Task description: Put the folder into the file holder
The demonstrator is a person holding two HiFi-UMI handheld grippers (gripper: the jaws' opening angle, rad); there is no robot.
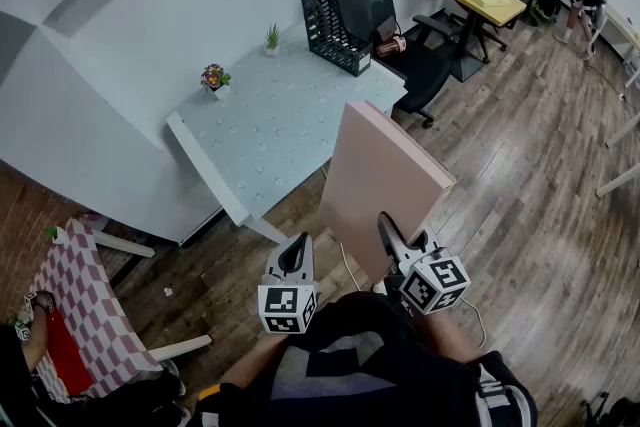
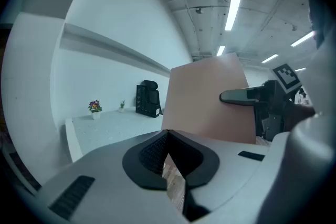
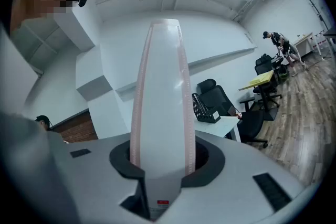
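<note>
One-handed: pinching folder [image 1: 385,170] by bottom edge in right gripper [image 1: 400,237], with left gripper [image 1: 297,252] closed empty; likely stiff, light, top-heavy

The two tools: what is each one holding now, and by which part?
The right tool grips the pink folder at its lower edge, nearest the person. The left tool is shut and holds nothing.

— What colour is the folder [image 1: 385,180]?
— Plain pale pink. The file holder [image 1: 333,32] is black mesh.
— And the tabletop [image 1: 270,130]?
— Pale mint, faintly speckled. The cloth [image 1: 85,305] at the left is checked red and white.
</note>
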